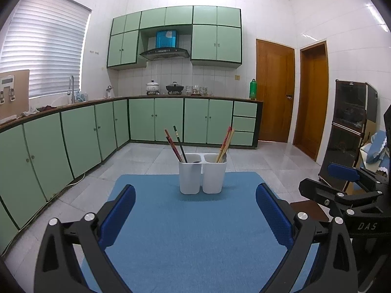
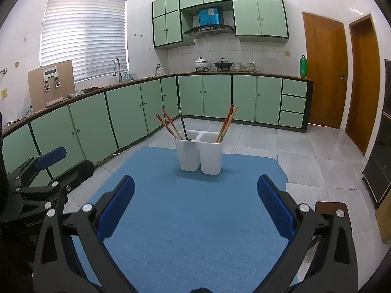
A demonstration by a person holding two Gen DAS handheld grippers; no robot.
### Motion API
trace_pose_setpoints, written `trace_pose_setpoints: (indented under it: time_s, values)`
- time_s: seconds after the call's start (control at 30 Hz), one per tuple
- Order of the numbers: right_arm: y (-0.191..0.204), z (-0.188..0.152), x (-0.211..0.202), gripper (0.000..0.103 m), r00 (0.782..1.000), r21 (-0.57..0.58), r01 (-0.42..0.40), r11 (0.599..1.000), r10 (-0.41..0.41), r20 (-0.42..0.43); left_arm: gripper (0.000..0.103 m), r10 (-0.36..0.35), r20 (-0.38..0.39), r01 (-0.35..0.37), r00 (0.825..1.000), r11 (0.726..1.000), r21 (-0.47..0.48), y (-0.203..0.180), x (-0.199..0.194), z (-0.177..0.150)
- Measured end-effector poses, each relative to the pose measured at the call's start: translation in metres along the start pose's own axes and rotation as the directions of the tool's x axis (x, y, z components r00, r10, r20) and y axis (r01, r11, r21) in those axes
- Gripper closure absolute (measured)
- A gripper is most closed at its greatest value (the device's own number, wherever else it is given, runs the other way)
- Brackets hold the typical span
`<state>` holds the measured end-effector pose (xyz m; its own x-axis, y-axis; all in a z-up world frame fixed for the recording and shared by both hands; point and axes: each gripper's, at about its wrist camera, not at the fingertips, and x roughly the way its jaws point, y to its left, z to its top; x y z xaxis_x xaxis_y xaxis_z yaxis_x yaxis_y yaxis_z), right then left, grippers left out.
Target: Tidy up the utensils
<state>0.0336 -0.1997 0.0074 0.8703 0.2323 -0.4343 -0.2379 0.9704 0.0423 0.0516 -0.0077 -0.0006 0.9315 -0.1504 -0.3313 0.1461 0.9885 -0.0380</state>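
A white two-compartment utensil holder (image 1: 202,174) stood upright on a blue mat (image 1: 195,232), toward the mat's far edge, at twelve o'clock from both grippers. In the left wrist view its left compartment held two red chopsticks (image 1: 173,145) and one black chopstick (image 1: 180,144), all leaning toward eleven o'clock. Its right compartment held a red chopstick and a pale wooden chopstick (image 1: 226,144) leaning toward one o'clock, with what appeared to be a grey utensil end beside them, too small to identify.

The left gripper (image 1: 195,210) was held low over the near part of the mat with its blue-padded fingers (image 1: 119,216) spread wide and nothing between them. It stood well apart from the holder.

The right gripper (image 2: 195,204) was likewise held over the near part of the mat, fingers (image 2: 277,207) spread wide, gripping nothing. In the left wrist view it showed at three o'clock (image 1: 342,185); in the right wrist view the left gripper showed at nine o'clock (image 2: 41,178).

A brown table corner (image 2: 330,210) showed past the mat at the right. Green cabinets (image 2: 207,95) ran beneath the counter behind, with two wooden doors (image 2: 325,70) at two o'clock and a green bottle (image 2: 303,66) on the counter end.
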Motion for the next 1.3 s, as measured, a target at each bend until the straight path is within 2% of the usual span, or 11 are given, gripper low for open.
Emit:
trace_pose_setpoints:
  time_s: [1.3]
  values:
    - [0.0045,0.0028,-0.0021,0.006,1.000,0.009,-0.001,1.000,0.001,0.006,0.006,0.009,0.016,-0.009,1.000,1.000,-0.006,0.0065,-0.0030,0.0063]
